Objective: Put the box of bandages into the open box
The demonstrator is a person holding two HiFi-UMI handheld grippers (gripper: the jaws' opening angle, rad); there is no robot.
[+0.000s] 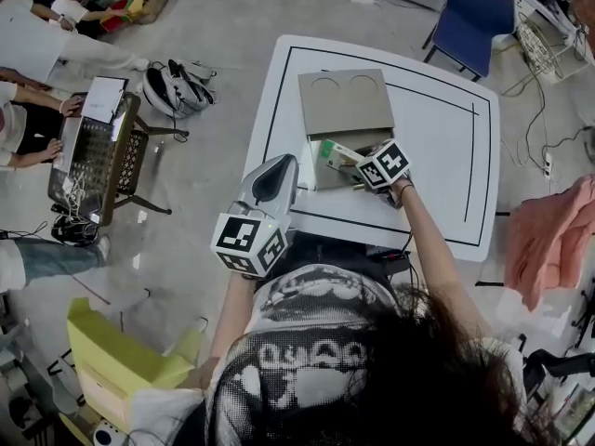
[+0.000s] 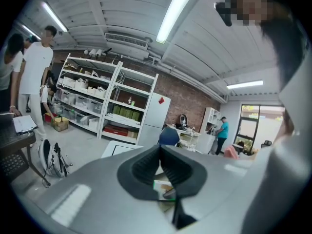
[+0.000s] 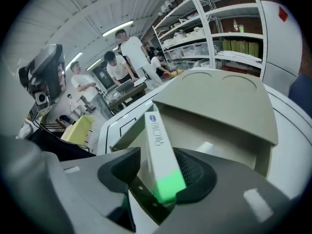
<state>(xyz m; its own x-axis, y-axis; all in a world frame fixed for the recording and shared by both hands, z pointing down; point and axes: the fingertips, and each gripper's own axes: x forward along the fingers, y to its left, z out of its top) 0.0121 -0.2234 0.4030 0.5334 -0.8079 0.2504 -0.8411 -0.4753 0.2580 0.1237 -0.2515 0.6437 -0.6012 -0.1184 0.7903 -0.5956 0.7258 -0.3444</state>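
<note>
Box of bandages (image 3: 160, 150) sits between the jaws of my right hand-held gripper (image 3: 161, 173). Its green end is down by the pads. Its long axis runs out along the jaws and leans a little left, so the logo end is over the hollow of the open box (image 3: 229, 130). In the head view it lies at the near side of that box, below the lid (image 1: 346, 100), on the white bench (image 1: 437, 137). The 2 jaws stand apart. I see a gap at the left pad, and the right pad at most brushes it, so I judge it loose, not clamped. My left hand-held gripper (image 2: 160, 172) hangs off the bench's near-left edge, farther from the open box, jaws closed together on nothing.
</note>
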